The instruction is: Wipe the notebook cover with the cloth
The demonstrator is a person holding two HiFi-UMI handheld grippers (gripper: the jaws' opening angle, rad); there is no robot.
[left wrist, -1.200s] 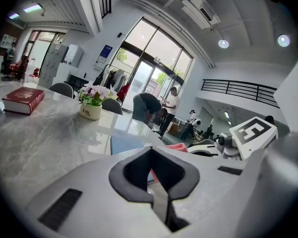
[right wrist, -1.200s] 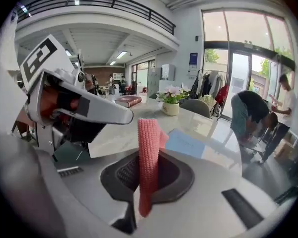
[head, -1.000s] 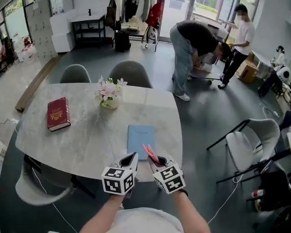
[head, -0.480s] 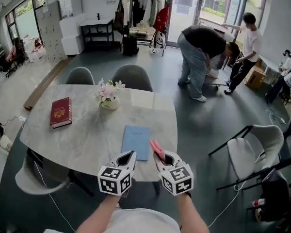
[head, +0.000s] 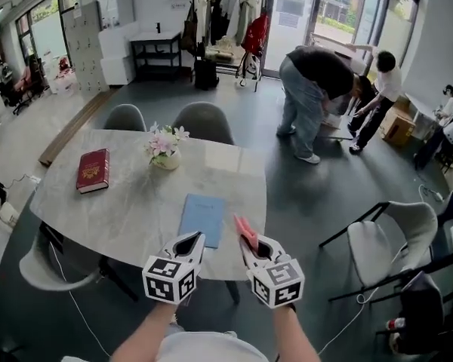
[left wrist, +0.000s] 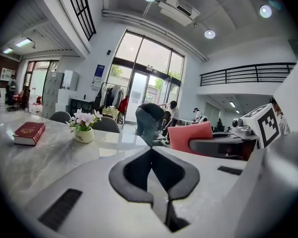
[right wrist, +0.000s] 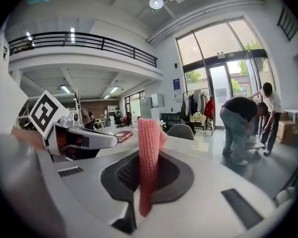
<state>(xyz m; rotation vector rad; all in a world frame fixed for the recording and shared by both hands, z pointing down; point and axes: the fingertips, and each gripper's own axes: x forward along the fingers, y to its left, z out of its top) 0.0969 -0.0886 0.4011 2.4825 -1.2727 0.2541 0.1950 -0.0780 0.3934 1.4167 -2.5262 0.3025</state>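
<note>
Marble bench [head: 128,202] bearing a blue notebook [head: 202,219], at whose near edge hover the left claw [head: 195,237], closed and empty, and the right claw [head: 245,241], clamped on a pink cloth [head: 247,231].

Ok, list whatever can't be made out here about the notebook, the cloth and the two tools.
- Notebook: in the head view its near edge is covered by the left tool, and any marks on the cover are too small to see. Neither gripper view shows it.
- Cloth: in the right gripper view its lower end is buried inside the right tool.
- Cloth height above the table: the head view cannot settle it.
</note>
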